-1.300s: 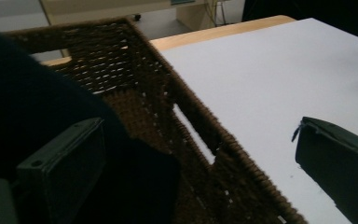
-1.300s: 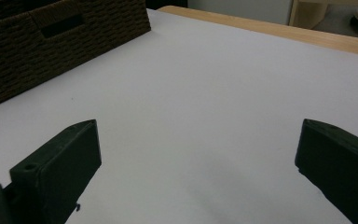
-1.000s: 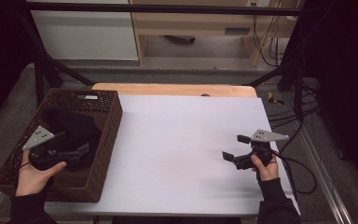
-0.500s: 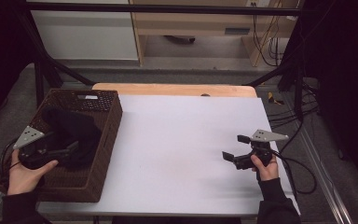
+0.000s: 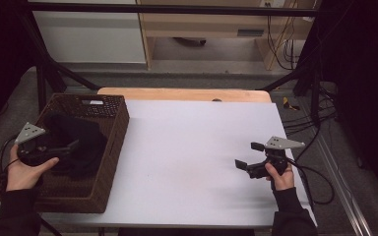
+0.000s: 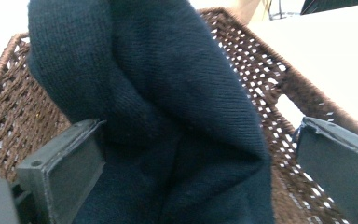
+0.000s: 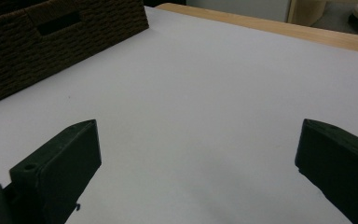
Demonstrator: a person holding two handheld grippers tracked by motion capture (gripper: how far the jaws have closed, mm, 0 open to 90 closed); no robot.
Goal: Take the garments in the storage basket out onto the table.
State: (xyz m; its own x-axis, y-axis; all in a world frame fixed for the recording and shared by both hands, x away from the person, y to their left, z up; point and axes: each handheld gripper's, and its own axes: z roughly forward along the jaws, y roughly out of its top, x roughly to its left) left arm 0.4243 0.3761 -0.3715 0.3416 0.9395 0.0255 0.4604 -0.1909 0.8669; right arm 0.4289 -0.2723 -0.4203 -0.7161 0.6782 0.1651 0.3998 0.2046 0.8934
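The left gripper (image 5: 64,147) has drawn back toward the near-left corner of the basket (image 5: 113,147), jaws wide around the dark cloth (image 6: 168,116), not yet clamped. The right gripper (image 5: 248,157) waits well right of the basket, jaws apart and empty, so the grab is still to come.

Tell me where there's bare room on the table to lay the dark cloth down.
The white table is bare from the basket across to the right claw, and back to the wooden edge. It is crowded inside the basket, where the cloth and the left claw sit.

No readable text anywhere — no labels, brands, numbers.
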